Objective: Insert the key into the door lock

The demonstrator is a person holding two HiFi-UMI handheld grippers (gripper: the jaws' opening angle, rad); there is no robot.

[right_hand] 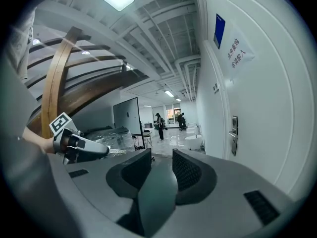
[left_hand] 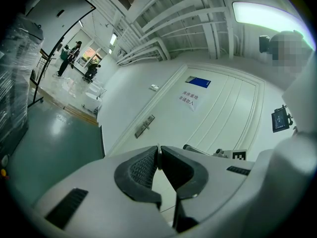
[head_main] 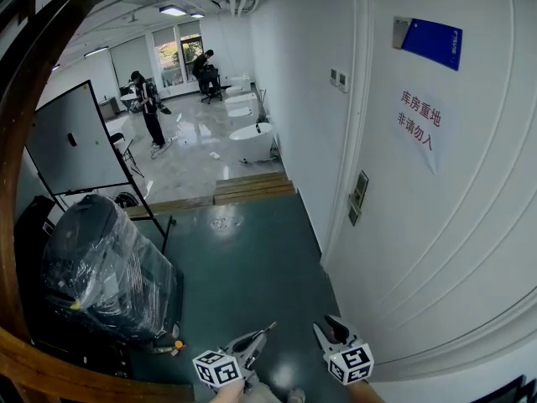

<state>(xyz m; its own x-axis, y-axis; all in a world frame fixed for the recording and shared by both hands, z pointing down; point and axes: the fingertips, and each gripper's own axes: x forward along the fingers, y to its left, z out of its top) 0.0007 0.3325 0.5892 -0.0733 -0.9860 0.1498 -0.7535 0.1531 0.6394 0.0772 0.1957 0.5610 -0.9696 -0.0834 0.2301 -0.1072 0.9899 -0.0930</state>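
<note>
pinching key between left gripper fingers; right gripper fingers spread; door lock well apart from both.

**Smooth, Shiny, Rough**

The door is smooth and white, with a paper sign stuck on it. The lock plate looks like grey metal. The near floor is green and glossy; the far floor shines like wet tile. The steps are bare wood. On the left, crinkly clear plastic wrap glints. On the left gripper, the pads are rough and black, around a thin metal key.
</note>
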